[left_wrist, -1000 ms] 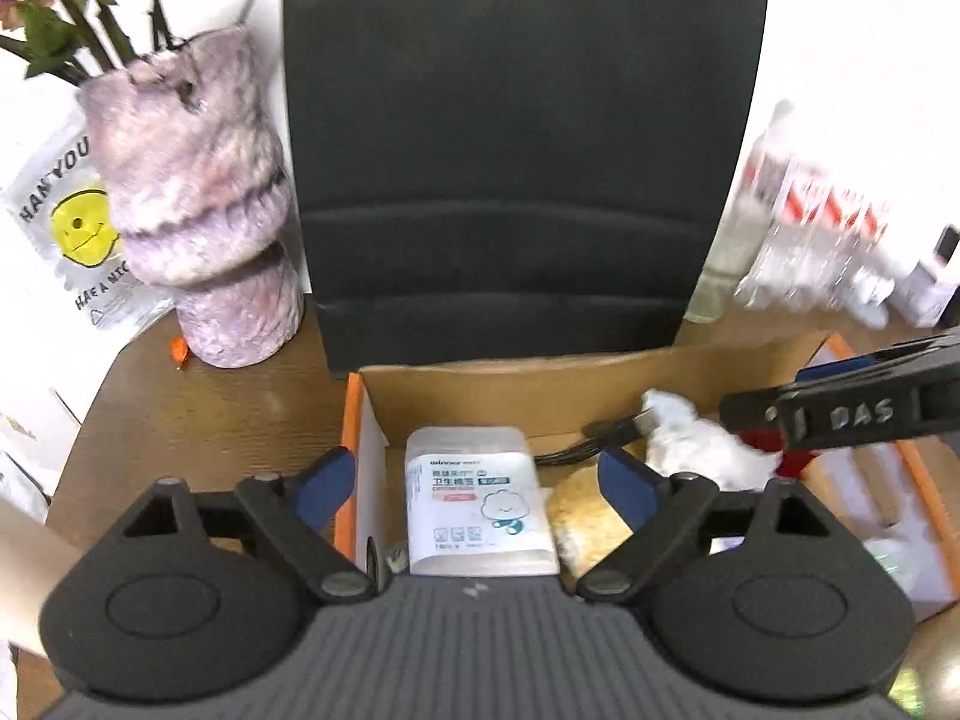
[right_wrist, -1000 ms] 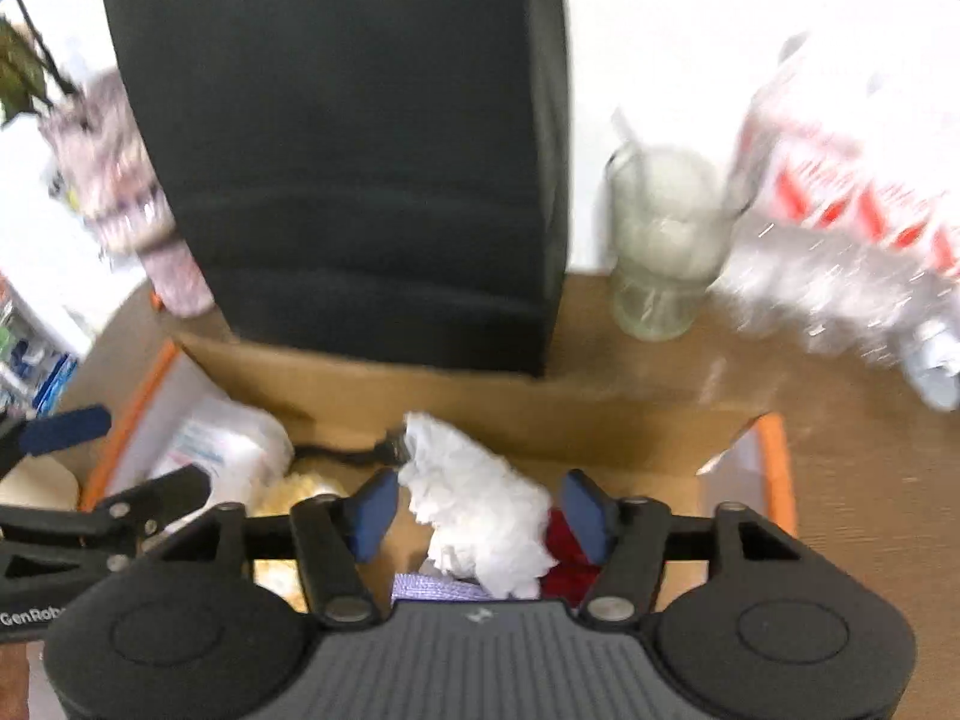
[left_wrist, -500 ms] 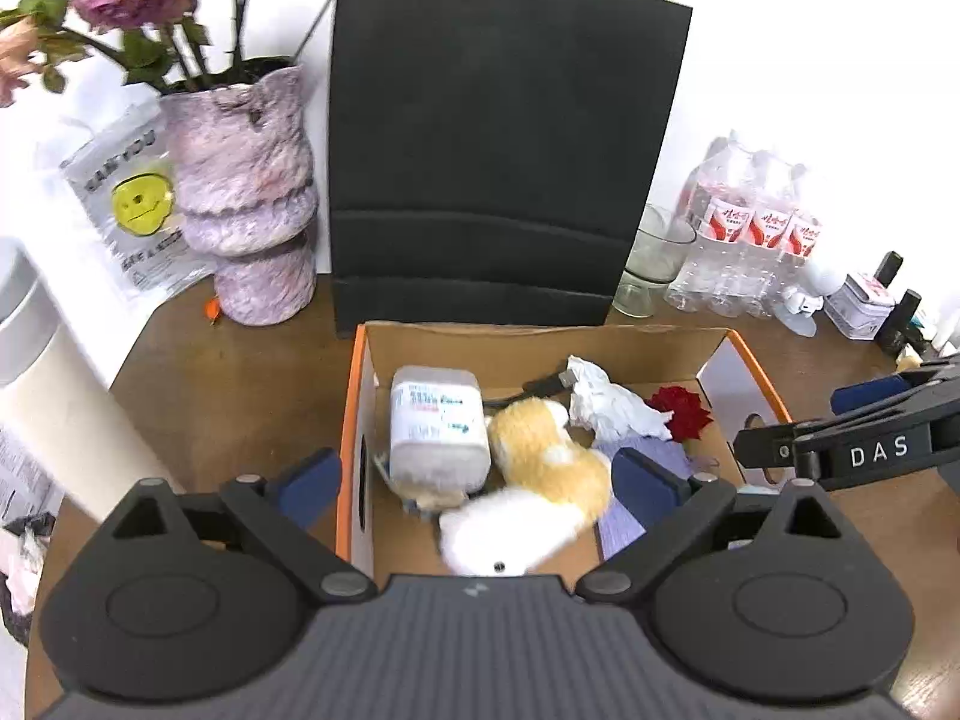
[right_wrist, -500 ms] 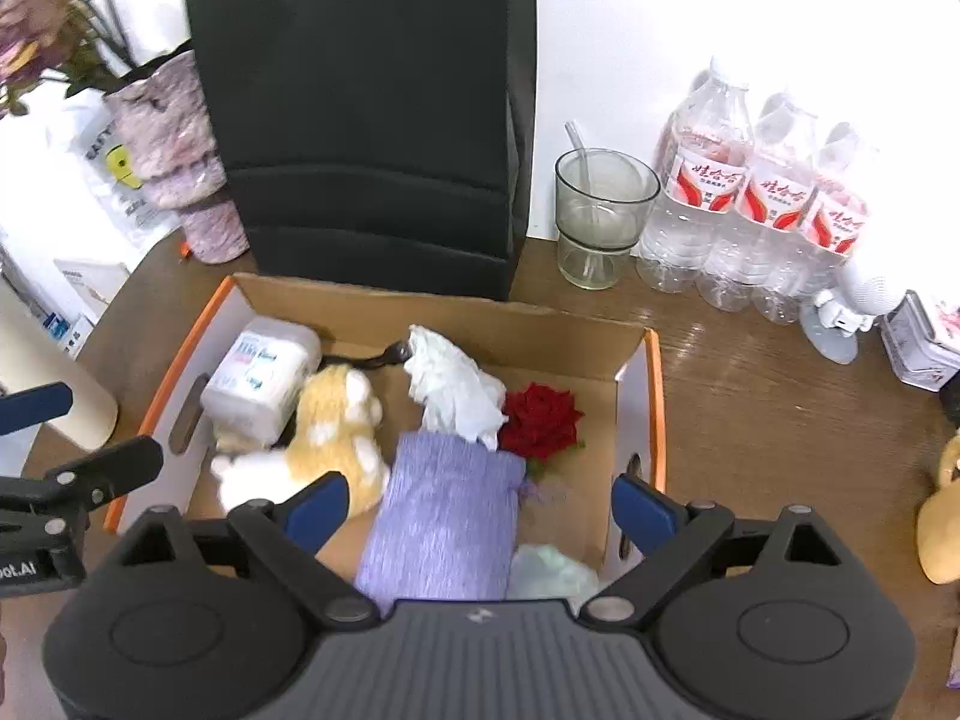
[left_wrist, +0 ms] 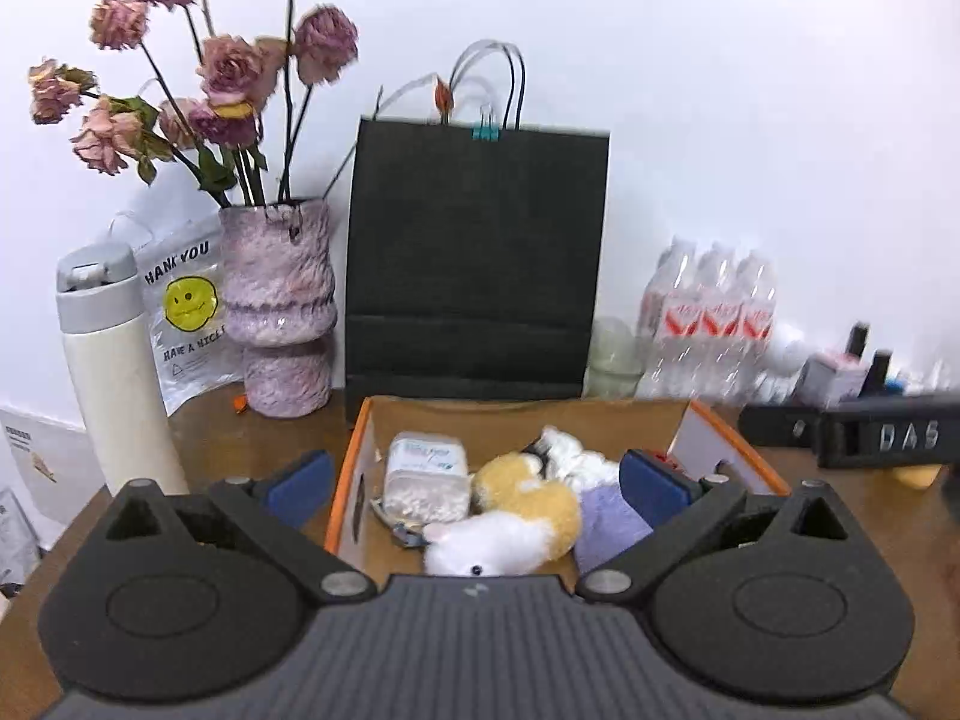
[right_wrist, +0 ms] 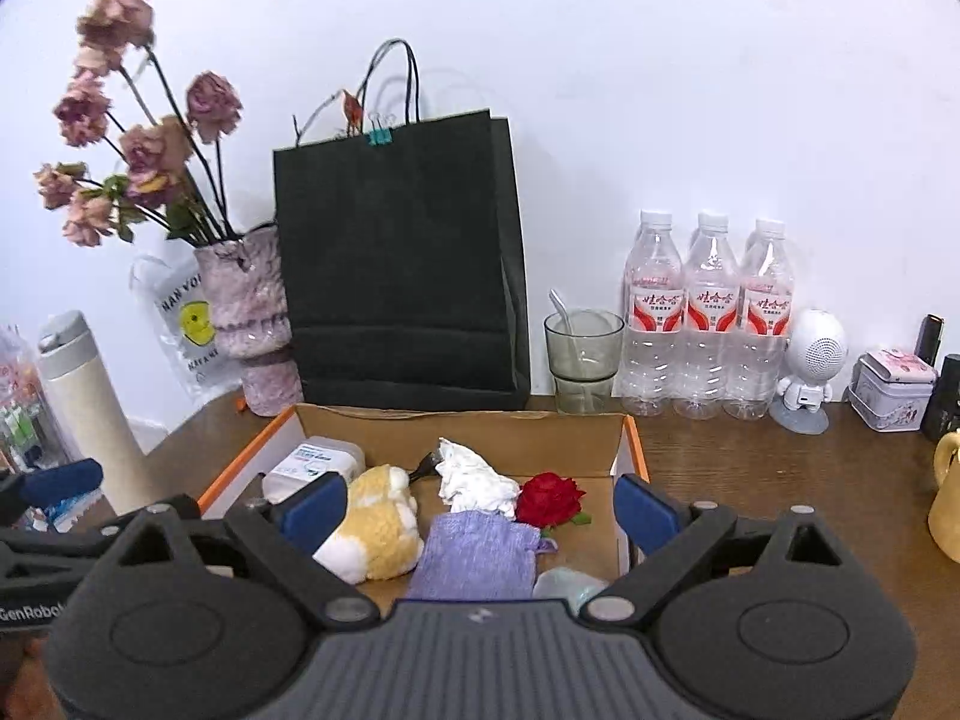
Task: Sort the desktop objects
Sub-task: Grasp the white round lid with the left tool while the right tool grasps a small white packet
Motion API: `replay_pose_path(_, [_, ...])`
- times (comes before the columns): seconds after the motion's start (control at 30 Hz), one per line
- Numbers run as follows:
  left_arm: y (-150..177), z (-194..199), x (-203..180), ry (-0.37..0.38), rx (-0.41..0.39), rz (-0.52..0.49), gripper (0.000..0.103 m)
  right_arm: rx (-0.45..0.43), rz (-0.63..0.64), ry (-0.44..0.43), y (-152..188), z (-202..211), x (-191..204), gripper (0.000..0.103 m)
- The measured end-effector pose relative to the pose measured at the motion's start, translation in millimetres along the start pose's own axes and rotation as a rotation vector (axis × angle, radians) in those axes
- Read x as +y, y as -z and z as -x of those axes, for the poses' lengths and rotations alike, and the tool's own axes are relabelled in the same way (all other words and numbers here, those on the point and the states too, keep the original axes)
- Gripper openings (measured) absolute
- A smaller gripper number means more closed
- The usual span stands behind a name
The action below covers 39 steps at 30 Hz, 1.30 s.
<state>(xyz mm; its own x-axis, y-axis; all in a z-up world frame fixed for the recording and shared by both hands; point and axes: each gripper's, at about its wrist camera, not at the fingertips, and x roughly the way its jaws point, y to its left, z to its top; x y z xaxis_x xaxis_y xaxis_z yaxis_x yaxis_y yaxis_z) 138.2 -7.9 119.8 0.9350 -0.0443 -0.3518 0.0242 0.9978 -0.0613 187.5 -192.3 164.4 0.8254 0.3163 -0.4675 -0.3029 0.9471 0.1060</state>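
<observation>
An open cardboard box [right_wrist: 468, 426] [left_wrist: 528, 411] sits on the brown desk. In it lie a cotton-swab tub [right_wrist: 312, 465] [left_wrist: 427, 471], a yellow-and-white plush toy [right_wrist: 375, 528] [left_wrist: 516, 522], crumpled white tissue [right_wrist: 474, 477], a red rose [right_wrist: 549, 498] and a purple cloth [right_wrist: 477, 552] [left_wrist: 609, 519]. My left gripper [left_wrist: 474, 480] is open and empty, above the box's near edge. My right gripper [right_wrist: 480, 504] is open and empty, above the box's near side.
Behind the box stand a black paper bag [right_wrist: 399, 264], a pink vase of dried roses [right_wrist: 249, 324], a glass [right_wrist: 582, 360], three water bottles [right_wrist: 708, 318], a white robot figure [right_wrist: 810, 369] and a tin [right_wrist: 891, 384]. A thermos [left_wrist: 114, 372] stands left; a yellow mug [right_wrist: 948, 492] is right.
Both grippers have pulled back and up from inside the box, so the whole box and the back of the desk now show. Both stay open and empty.
</observation>
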Motion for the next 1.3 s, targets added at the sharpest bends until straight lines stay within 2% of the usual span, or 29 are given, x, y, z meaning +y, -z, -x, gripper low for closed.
replay_pose_path(0.07, [-1, 7, 1, 0.008, -0.034, 0.019, 0.103, -0.031, 0.001, -0.016, 6, 8, 2, 0.096])
replay_pose_path(0.13, [-3, 11, 0, -0.014, -0.026, 0.017, 0.103, -0.053, -0.004, -0.032, 9, 15, 4, 0.096])
replay_pose_path(0.33, [5, 37, -8, -0.018, 0.002, -0.083, 0.103, -0.048, 0.004, -0.028, 20, 32, 9, 0.097])
replay_pose_path(0.43, [28, 55, -5, -0.041, 0.038, -0.088, 0.103, -0.018, 0.004, -0.062, 38, 42, 9, 0.1])
replay_pose_path(0.63, [97, 106, 7, -0.053, 0.081, -0.001, 0.103, 0.03, -0.02, -0.056, 99, 77, 8, 0.1])
replay_pose_path(0.7, [117, 121, 8, -0.047, 0.1, -0.015, 0.103, 0.038, -0.009, -0.06, 124, 91, 9, 0.099])
replay_pose_path(0.8, [133, 131, 7, -0.036, 0.118, -0.101, 0.103, 0.053, -0.036, -0.109, 154, 108, 10, 0.096])
replay_pose_path(0.87, [135, 132, 11, -0.074, 0.117, -0.111, 0.103, 0.057, -0.034, -0.144, 166, 116, 12, 0.089])
replay_pose_path(0.93, [132, 127, 19, -0.077, 0.136, -0.078, 0.103, 0.075, -0.029, -0.153, 173, 119, 16, 0.082])
replay_pose_path(1.03, [125, 117, 28, -0.06, 0.149, -0.032, 0.102, 0.085, -0.027, -0.168, 177, 117, 20, 0.063])
replay_pose_path(1.2, [120, 86, 32, -0.045, 0.16, -0.077, 0.094, 0.087, -0.024, -0.185, 172, 105, 24, 0.061])
replay_pose_path(1.3, [118, 57, 40, -0.04, 0.21, -0.059, 0.081, 0.092, -0.025, -0.198, 167, 93, 26, 0.061])
